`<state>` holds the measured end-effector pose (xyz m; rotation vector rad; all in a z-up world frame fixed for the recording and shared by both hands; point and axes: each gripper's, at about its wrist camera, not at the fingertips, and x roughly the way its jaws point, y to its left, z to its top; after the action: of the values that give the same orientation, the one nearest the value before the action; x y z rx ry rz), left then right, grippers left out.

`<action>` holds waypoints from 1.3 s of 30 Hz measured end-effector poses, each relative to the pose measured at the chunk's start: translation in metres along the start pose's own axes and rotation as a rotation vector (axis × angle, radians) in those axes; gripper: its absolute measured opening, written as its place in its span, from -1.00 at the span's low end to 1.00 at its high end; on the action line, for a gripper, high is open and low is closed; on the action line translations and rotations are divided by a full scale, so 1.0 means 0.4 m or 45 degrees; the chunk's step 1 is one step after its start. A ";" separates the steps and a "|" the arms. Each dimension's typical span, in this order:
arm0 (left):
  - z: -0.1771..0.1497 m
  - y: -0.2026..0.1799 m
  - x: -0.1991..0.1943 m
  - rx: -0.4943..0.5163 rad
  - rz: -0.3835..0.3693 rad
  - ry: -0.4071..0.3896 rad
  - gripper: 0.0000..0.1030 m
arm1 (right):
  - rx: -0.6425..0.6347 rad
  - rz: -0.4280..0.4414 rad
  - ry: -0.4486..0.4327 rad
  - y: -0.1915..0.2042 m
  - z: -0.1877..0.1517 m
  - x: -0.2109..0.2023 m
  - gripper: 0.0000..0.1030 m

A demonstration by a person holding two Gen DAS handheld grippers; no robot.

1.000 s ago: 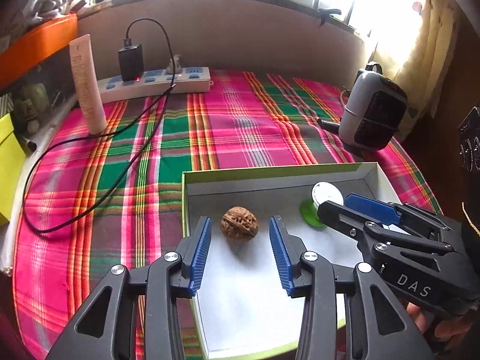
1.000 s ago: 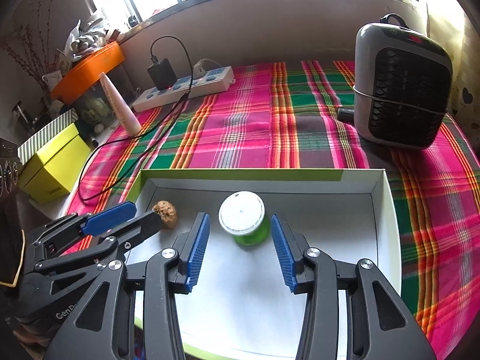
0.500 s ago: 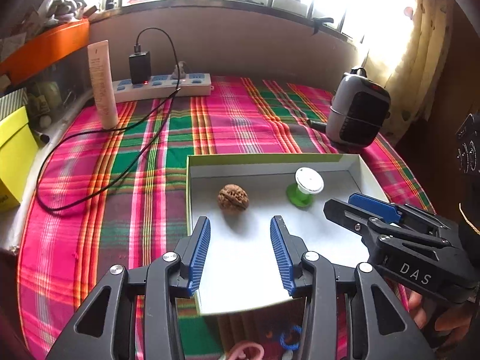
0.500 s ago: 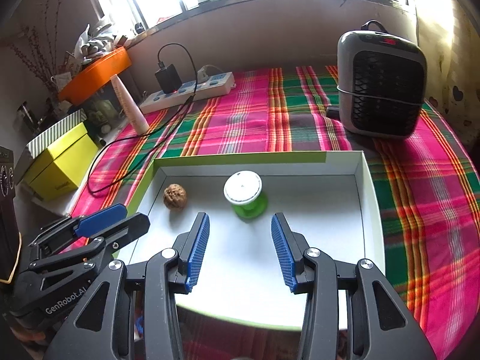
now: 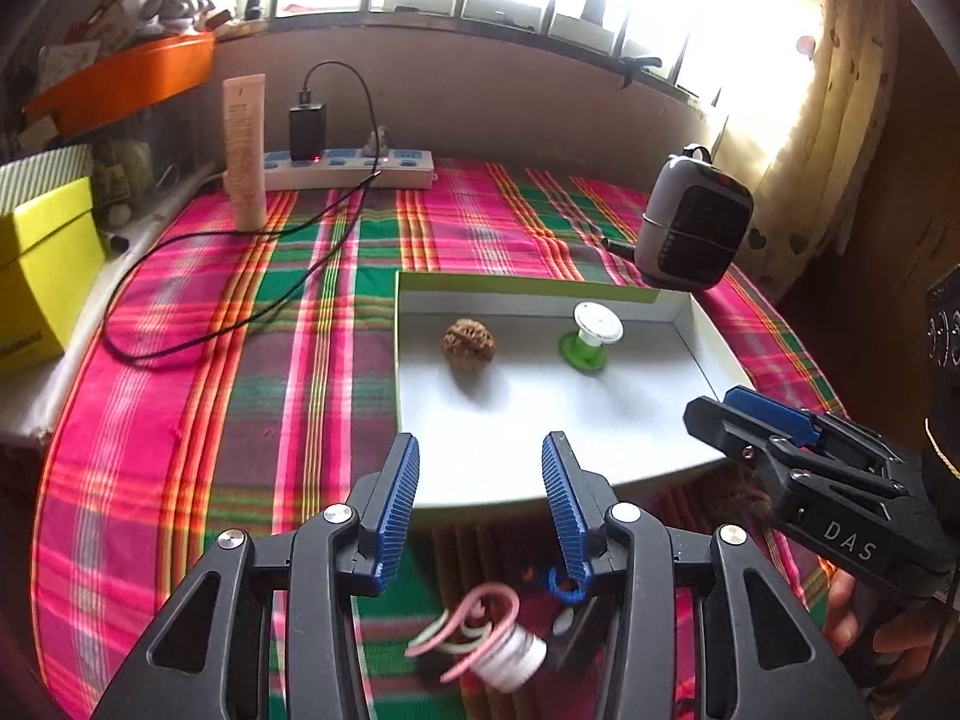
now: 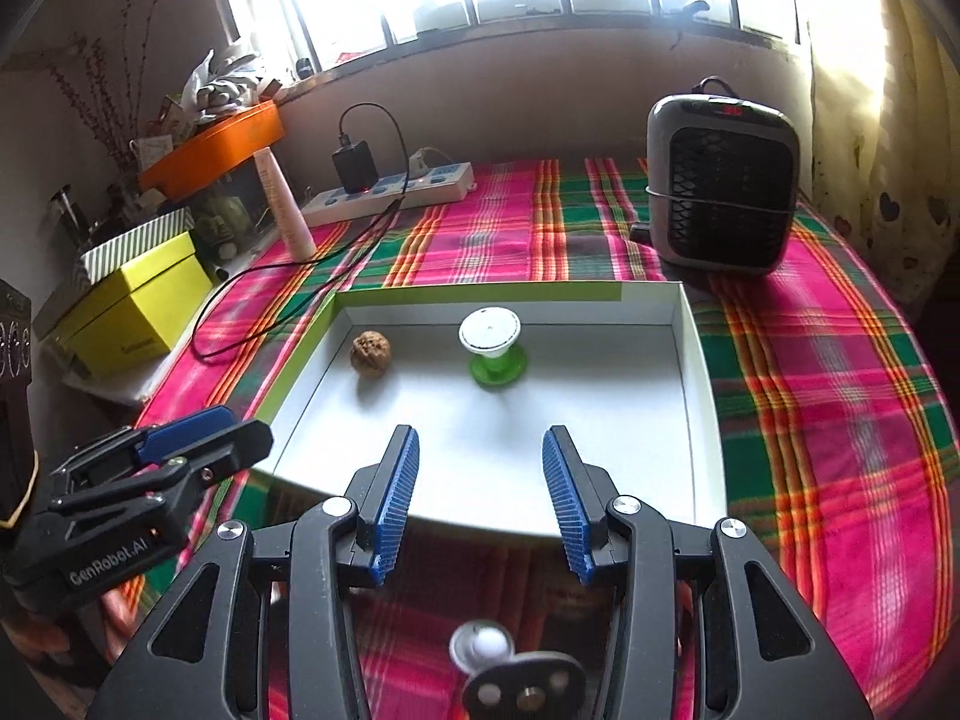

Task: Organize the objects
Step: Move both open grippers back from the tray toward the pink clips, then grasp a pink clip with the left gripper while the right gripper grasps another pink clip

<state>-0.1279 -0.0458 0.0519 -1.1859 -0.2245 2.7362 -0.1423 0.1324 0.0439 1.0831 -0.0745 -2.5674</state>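
Observation:
A white tray with a green rim (image 5: 528,285) (image 6: 480,291) lies on the plaid cloth. A brown walnut (image 5: 469,343) (image 6: 370,350) and a green spool with a white top (image 5: 591,336) (image 6: 492,342) rest at its far end. My left gripper (image 5: 480,450) hovers over the tray's near edge, jaws opening, nothing between them. My right gripper (image 6: 480,441) (image 5: 738,414) is open and empty beside it, also at the near edge. Pink and white loops on a white piece (image 5: 486,642) and a blue ring (image 5: 561,585) lie on the cloth below the grippers.
A grey heater (image 5: 693,234) (image 6: 720,192) stands behind the tray at the right. A power strip with charger (image 5: 348,168), a cream tube (image 5: 244,150) and a black cable (image 5: 180,276) are at the back left. A yellow box (image 5: 42,276) sits off the left edge.
Both grippers have drawn back from the walnut and spool to the tray's near edge. The small loops and ring have come into view beneath them.

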 end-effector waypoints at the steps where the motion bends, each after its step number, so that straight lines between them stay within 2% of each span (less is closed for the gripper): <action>1: -0.007 0.003 -0.004 -0.001 0.000 0.001 -0.19 | -0.008 0.002 -0.007 0.001 -0.007 -0.008 -0.14; 8: -0.052 0.025 -0.043 -0.024 -0.045 -0.012 -0.15 | -0.024 -0.025 -0.030 -0.008 -0.057 -0.066 -0.14; 19: -0.122 0.025 -0.055 -0.002 -0.078 0.050 -0.12 | -0.027 -0.067 -0.027 -0.069 -0.132 -0.118 -0.14; 24: -0.131 0.022 -0.044 -0.020 -0.076 0.075 -0.12 | -0.009 -0.047 -0.021 -0.096 -0.137 -0.116 -0.14; 28: -0.143 0.021 -0.034 -0.017 -0.053 0.106 -0.12 | -0.002 -0.079 0.004 -0.123 -0.144 -0.106 -0.14; 36: -0.141 0.020 -0.022 -0.024 -0.065 0.129 -0.04 | 0.036 -0.091 0.041 -0.174 -0.140 -0.082 -0.14; 39: -0.140 0.023 -0.019 -0.025 -0.082 0.133 -0.04 | 0.002 -0.088 0.059 -0.168 -0.136 -0.071 -0.14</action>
<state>-0.0824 -0.0518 0.0174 -1.2986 -0.2729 2.6143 -0.1059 0.2099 0.0127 1.1651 -0.0280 -2.6019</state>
